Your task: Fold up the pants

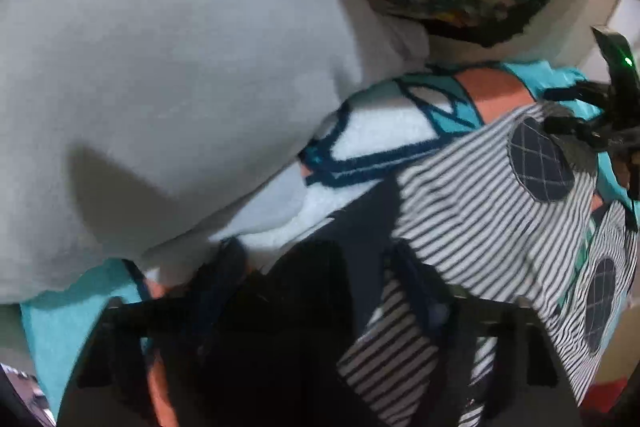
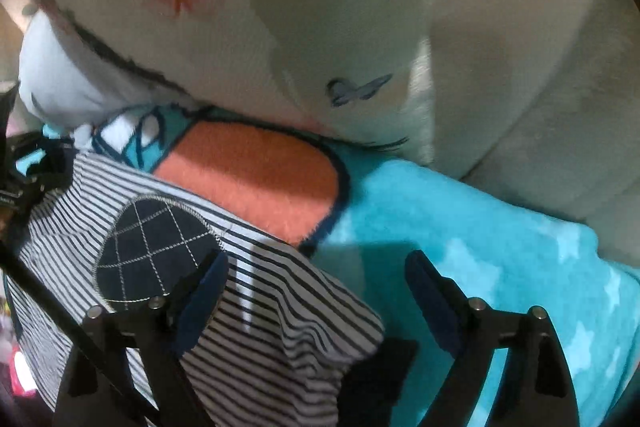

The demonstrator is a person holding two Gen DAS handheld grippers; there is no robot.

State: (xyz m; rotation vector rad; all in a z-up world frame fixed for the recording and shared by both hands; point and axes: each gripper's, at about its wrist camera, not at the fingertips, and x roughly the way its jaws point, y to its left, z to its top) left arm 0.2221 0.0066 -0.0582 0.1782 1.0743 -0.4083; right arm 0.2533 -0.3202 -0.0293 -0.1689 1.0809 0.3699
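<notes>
pants [image 2: 280, 307]: striped knit cloth, quilted patches | blanket [image 2: 460, 227]: fuzzy fleece | pillow [image 1: 160, 67]: smooth matt cloth

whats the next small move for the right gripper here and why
Probably close the right gripper on the striped pants. Its jaws stand open with the pants' edge lying between them over the teal blanket, not yet gripped.

We see a fluffy turquoise blanket [image 2: 460, 227] with an orange patch and pale stars, and on it the navy-and-white striped pants [image 2: 256, 291] with dark quilted knee patches.
</notes>
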